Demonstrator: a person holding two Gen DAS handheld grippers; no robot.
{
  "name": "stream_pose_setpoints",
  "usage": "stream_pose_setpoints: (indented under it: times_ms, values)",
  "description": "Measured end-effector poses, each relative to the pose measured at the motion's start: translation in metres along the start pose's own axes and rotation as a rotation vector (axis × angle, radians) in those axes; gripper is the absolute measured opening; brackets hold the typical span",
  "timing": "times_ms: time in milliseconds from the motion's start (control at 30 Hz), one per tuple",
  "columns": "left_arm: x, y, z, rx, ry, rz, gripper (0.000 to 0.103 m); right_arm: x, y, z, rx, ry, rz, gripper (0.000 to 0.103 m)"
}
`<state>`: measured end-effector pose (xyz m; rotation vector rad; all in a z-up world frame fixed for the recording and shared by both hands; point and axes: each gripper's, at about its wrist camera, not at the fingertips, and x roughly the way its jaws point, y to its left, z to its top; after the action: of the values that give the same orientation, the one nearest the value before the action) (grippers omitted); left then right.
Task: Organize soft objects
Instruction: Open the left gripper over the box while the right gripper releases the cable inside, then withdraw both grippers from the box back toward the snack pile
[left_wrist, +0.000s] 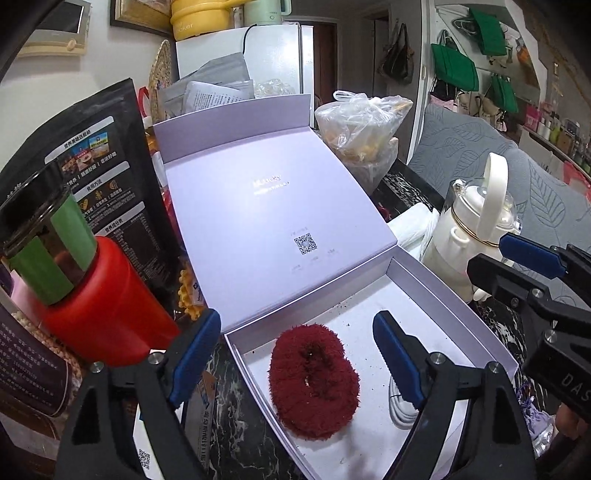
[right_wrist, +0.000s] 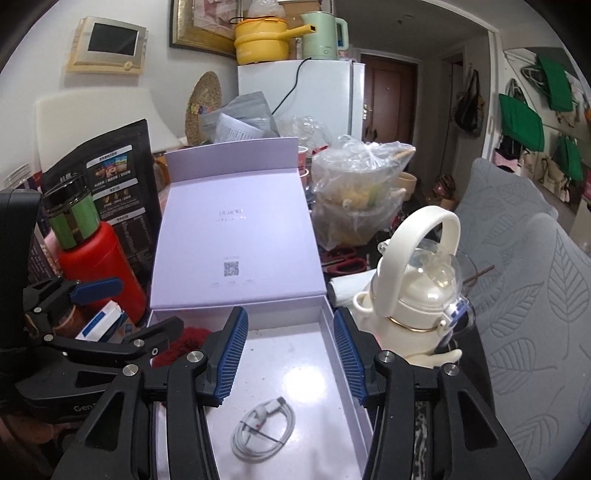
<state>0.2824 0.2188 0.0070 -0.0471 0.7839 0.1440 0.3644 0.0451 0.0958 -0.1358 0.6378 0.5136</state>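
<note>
An open lilac box (left_wrist: 369, 295) sits on a cluttered table. Inside lie a fuzzy red scrunchie (left_wrist: 314, 380) and a coiled white cable (right_wrist: 264, 430) — the cable half hidden in the left view. The left gripper (left_wrist: 295, 350) gapes wide over the scrunchie, touching nothing. The right gripper (right_wrist: 291, 354) stands parted and empty above the cable — its arm hides most of the scrunchie.
</note>
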Motion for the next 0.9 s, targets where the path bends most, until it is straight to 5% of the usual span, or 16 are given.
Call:
stream_pose_setpoints:
  times_ms: [900]
  values:
    - [-0.051,-0.002,0.004,-0.02,-0.068,0.008,0.085,-0.046,0.011,0.004,-0.021,-0.036,-0.009,0.048]
